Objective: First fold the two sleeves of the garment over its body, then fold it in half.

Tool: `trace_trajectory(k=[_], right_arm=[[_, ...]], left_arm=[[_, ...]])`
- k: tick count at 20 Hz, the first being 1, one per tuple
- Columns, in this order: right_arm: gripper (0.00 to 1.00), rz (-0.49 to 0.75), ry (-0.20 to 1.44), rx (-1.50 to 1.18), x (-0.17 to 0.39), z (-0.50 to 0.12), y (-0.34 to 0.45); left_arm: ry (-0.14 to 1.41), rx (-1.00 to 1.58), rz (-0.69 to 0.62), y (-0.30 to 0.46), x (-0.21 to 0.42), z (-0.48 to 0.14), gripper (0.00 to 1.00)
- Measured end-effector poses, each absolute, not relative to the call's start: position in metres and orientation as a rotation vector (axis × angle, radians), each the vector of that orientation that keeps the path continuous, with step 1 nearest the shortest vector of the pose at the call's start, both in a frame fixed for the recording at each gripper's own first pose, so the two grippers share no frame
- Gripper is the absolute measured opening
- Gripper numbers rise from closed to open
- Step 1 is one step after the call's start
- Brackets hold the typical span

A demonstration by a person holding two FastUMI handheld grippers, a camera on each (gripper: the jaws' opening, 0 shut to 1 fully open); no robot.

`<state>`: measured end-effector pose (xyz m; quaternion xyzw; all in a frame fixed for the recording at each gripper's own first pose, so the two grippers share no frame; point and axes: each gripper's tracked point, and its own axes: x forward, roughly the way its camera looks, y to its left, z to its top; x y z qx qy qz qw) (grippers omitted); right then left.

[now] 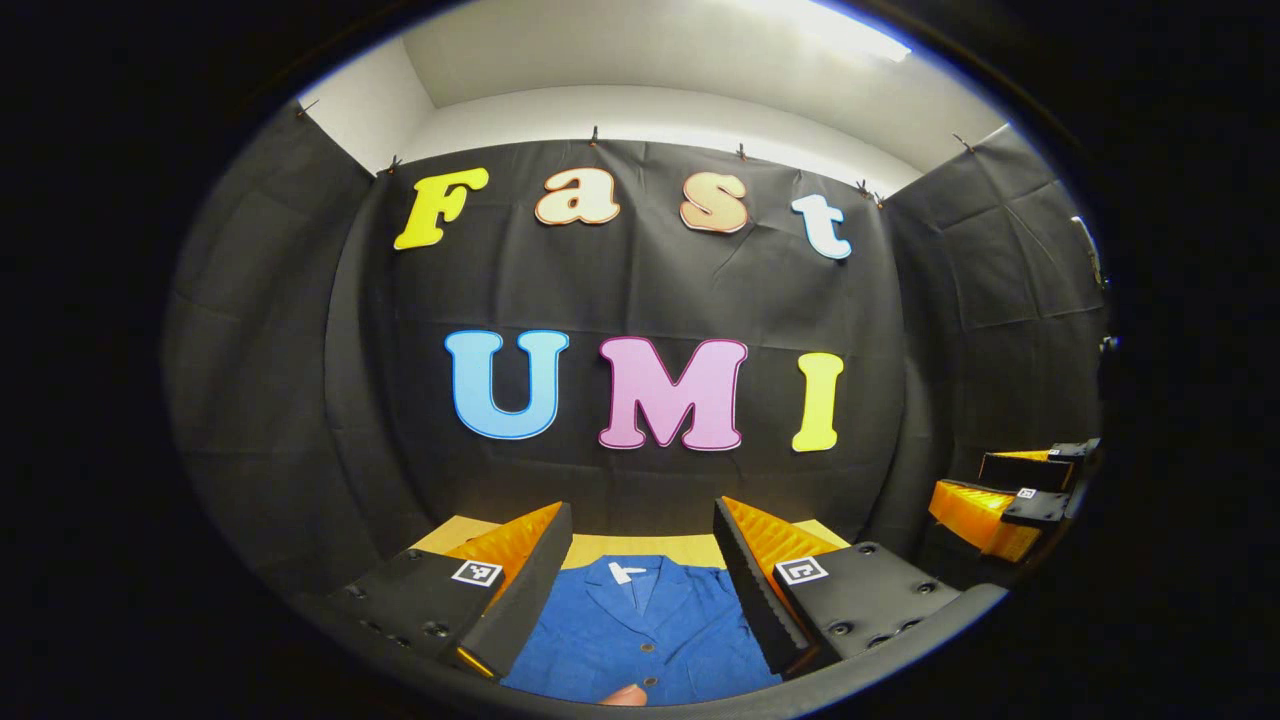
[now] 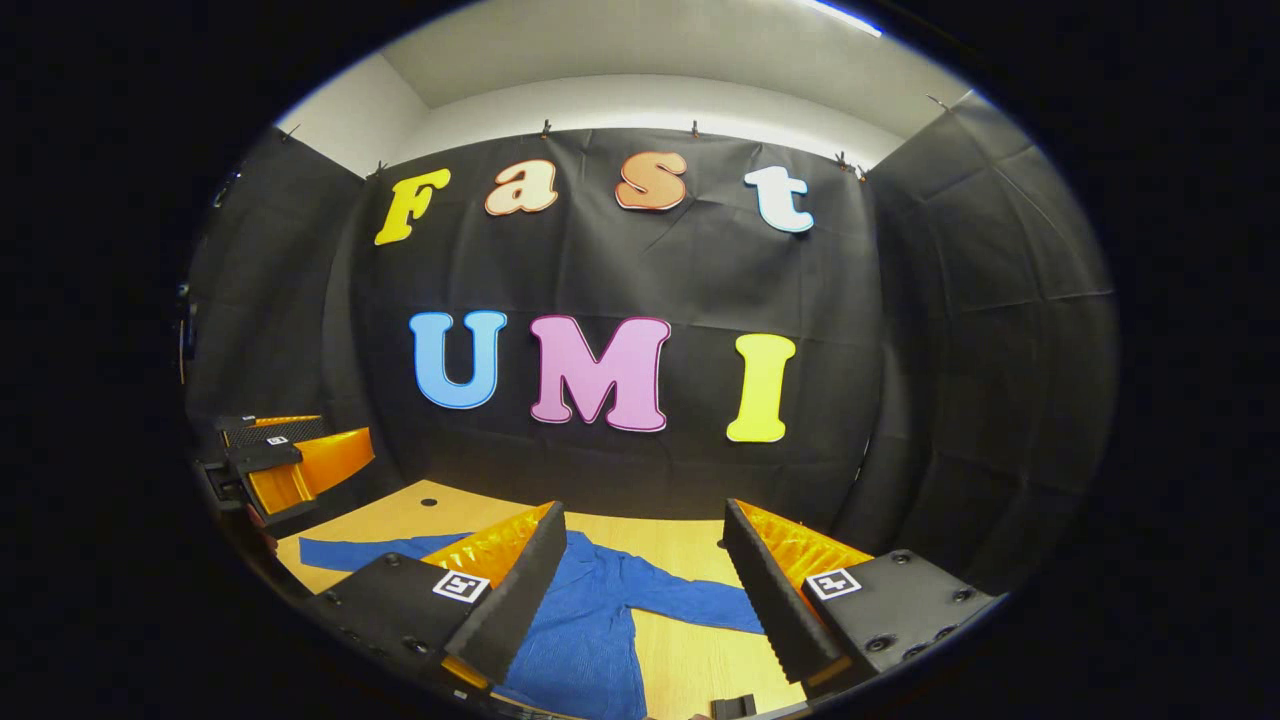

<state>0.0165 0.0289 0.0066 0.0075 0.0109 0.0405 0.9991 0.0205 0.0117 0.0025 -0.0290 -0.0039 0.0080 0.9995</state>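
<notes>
A blue shirt (image 1: 640, 630) lies flat on the wooden table (image 2: 690, 545) at lower centre, framed between the spread, empty jaws of the left gripper (image 1: 640, 560) and right gripper (image 2: 640, 570), sleeves outstretched.

We see a blue button-front garment (image 2: 585, 640) lying flat and unfolded on the wooden worktop (image 2: 690, 545), collar toward the far wall. Its left sleeve (image 2: 355, 552) and right sleeve (image 2: 690, 603) both stretch straight out sideways, and small buttons run down its front (image 1: 645, 640).
</notes>
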Motion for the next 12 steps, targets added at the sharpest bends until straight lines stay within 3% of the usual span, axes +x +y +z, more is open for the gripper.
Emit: trace_trajectory(k=[10,12], right_arm=[[0.99,0.08,0.027,0.039,0.028,0.019,0.027],[0.94,0.082,0.022,0.033,0.028,0.02,0.027]], left_arm=[[0.0,-0.049,-0.001,0.008,0.025,0.001,0.82],[0.001,-0.041,0.001,0.007,0.025,0.001,0.8]])
